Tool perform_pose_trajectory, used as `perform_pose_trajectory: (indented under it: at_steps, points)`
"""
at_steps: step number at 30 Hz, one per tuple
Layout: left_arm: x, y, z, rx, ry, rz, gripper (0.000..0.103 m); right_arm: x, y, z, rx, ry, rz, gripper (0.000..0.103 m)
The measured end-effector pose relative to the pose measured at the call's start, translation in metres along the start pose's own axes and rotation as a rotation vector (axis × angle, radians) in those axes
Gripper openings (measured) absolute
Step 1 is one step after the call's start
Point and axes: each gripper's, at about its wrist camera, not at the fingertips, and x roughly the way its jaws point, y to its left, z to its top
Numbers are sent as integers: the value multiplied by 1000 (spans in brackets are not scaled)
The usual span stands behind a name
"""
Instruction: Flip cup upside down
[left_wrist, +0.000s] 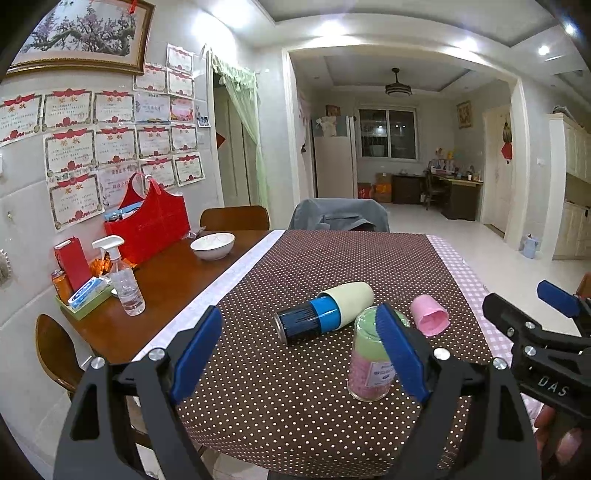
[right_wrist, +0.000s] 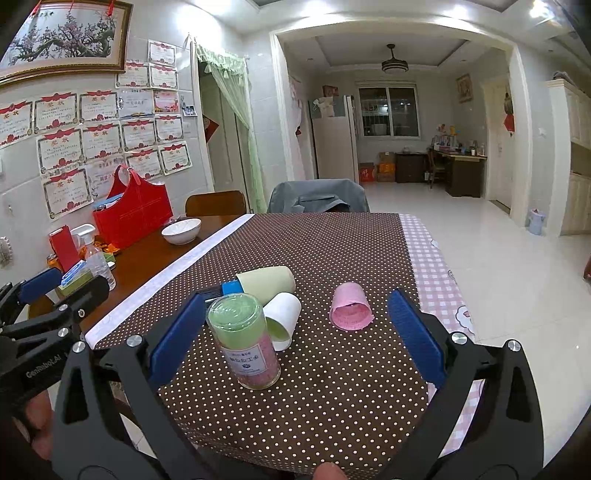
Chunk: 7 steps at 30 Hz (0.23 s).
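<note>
A: Where do the cups lie?
B: On the dotted tablecloth (right_wrist: 332, 251): the pink cup (right_wrist: 351, 305) on its side at right, mouth toward the near edge; the white cup (right_wrist: 282, 314) and beige cup (right_wrist: 266, 282) tipped over just beyond the upright jar (right_wrist: 243, 339).

A: And the grippers?
B: Left gripper (left_wrist: 295, 350) and right gripper (right_wrist: 295, 332) both hover near, fingers spread apart, holding nothing.

On the table: three cups (right_wrist: 350, 307) (right_wrist: 282, 320) (right_wrist: 266, 283), one can (left_wrist: 307, 320), one jar (right_wrist: 243, 340), one bowl (right_wrist: 181, 230), one spray bottle (left_wrist: 123, 280), one red bag (left_wrist: 147, 219); two grippers (left_wrist: 299, 354) (right_wrist: 295, 332).
</note>
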Motion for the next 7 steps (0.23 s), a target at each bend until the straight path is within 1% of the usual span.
perform_pose_trajectory:
  at_steps: [7]
  points:
    - [5, 1, 0, -3, 21, 10, 84, -1, 1, 0, 0, 1, -3, 97]
